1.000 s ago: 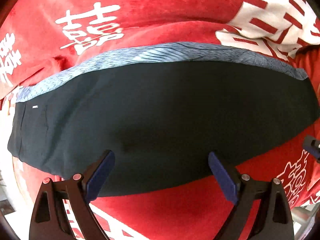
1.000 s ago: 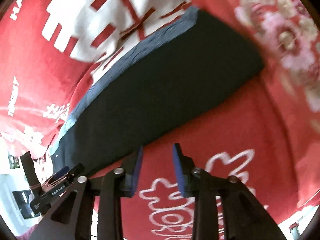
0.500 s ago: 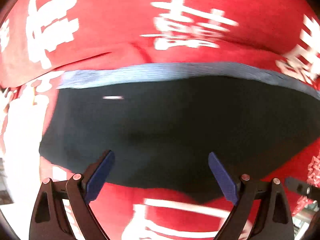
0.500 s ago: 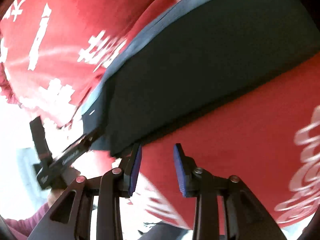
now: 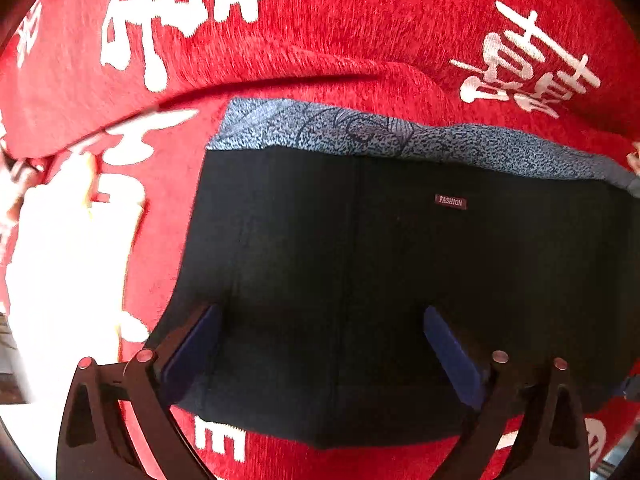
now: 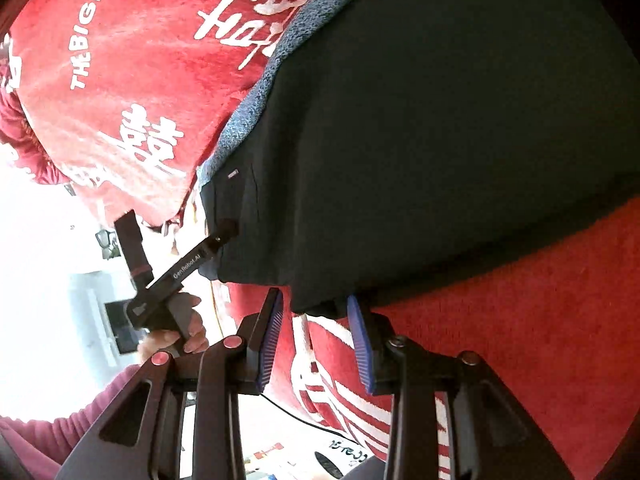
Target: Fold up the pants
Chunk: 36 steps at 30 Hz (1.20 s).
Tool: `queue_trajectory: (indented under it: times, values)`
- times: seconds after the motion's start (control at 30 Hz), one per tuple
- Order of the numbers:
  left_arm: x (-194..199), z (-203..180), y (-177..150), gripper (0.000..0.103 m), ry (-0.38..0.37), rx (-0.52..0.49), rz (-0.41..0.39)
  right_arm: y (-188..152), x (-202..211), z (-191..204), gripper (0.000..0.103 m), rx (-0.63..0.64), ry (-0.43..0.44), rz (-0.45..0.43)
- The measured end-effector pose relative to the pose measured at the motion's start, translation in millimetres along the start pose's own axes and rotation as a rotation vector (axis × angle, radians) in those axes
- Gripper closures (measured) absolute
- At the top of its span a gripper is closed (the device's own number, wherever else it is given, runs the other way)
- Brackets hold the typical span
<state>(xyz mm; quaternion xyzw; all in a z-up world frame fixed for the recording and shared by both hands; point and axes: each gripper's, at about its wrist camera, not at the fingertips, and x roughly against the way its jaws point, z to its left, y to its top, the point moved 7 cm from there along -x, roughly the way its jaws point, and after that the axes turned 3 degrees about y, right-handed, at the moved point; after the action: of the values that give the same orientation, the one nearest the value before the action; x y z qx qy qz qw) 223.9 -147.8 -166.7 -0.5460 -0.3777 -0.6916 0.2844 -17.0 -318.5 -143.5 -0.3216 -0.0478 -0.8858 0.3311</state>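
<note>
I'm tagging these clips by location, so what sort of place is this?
Probably a home, perhaps a bed: black pants lie on a plush red blanket printed with white wedding-style characters, beside a bright white room edge.

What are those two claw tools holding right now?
Nothing. Both the left gripper and right gripper have open jaws poised at the near edge of the dark folded fabric pants.

Looks like a home, likely a bedroom. Work surface is a soft red plush blanket (image 5: 360, 60) printed with white Chinese double-happiness characters (image 5: 524, 60) and English lettering "THE BIG DA..." (image 6: 86, 36), wedding-style bedding, draped over an edge. Past that edge, a bright overexposed room: white wall, what may be a white cabinet or door (image 6: 108, 320), too washed out to be sure.
</note>
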Motion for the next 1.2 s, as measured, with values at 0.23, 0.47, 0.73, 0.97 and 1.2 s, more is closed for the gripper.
queue_trajectory:
  times: [0.23, 0.47, 0.73, 0.97, 1.2]
  values:
    - [-6.4, 5.4, 4.5, 0.000, -0.067, -0.046, -0.018, 12.2, -7.6, -8.5, 0.066, -0.092, 0.086, -0.055]
    - [-6.4, 17.3, -1.6, 0.000, -0.102, -0.109, -0.002, 19.2, 11.0, 25.4, 0.093, 0.009, 0.007, -0.132]
    - [5.6, 9.3, -8.6, 0.000, -0.016, -0.118, -0.001, -6.1, -1.2, -14.7, 0.094, -0.082, -0.066, -0.129]
    - [64.4, -53.2, -12.6, 0.000, -0.093, -0.180, -0.078, -9.6, 29.7, -0.1, 0.069, 0.014, -0.160, -0.045]
    - [68.5, -157.7, 11.0, 0.000, -0.238, -0.191, -0.095, 28.9, 90.0, -32.9, 0.066, -0.084, -0.218, -0.222]
